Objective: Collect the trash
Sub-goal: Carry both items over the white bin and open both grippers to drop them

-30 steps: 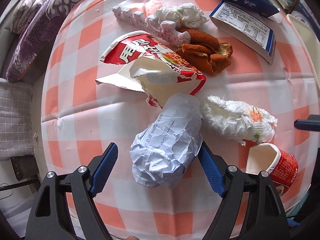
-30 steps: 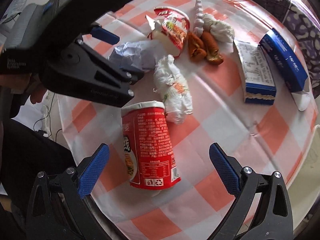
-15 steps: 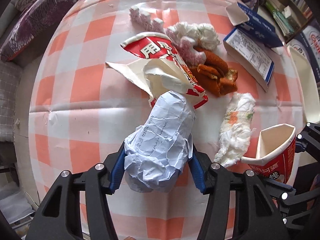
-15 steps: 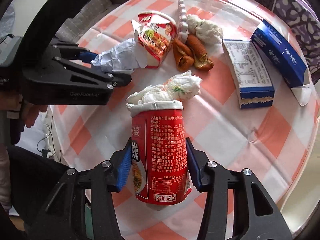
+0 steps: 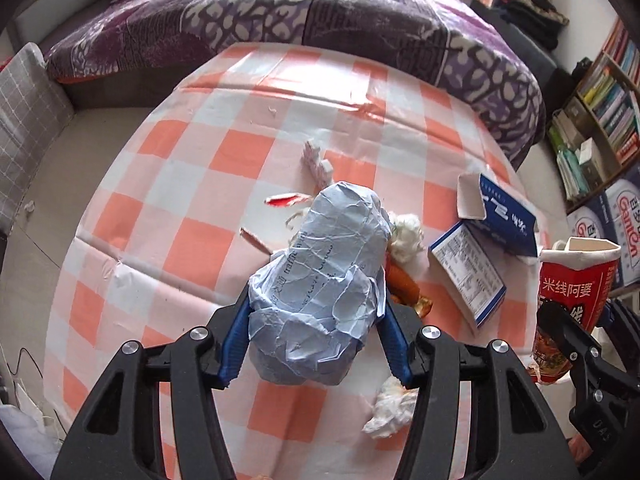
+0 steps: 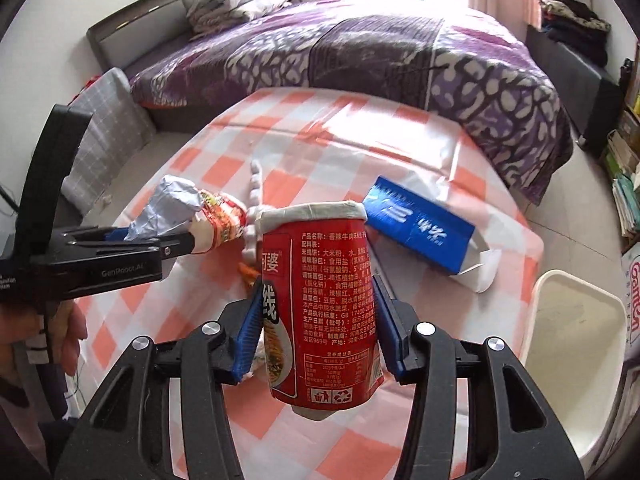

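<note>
The left gripper (image 5: 316, 344) clamps the crumpled paper (image 5: 320, 300), the right gripper (image 6: 316, 336) the red cup (image 6: 320, 312); boxes (image 5: 496, 220), tissues (image 5: 390, 410) and peel remain on the table (image 5: 192, 184).

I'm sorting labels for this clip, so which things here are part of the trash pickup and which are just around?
Part of the job:
- crumpled paper, held in the left tool
- red noodle cup, held in the right tool
- blue carton
- tissue wad
- white bin

Just around:
- bed
- bookshelf
</note>
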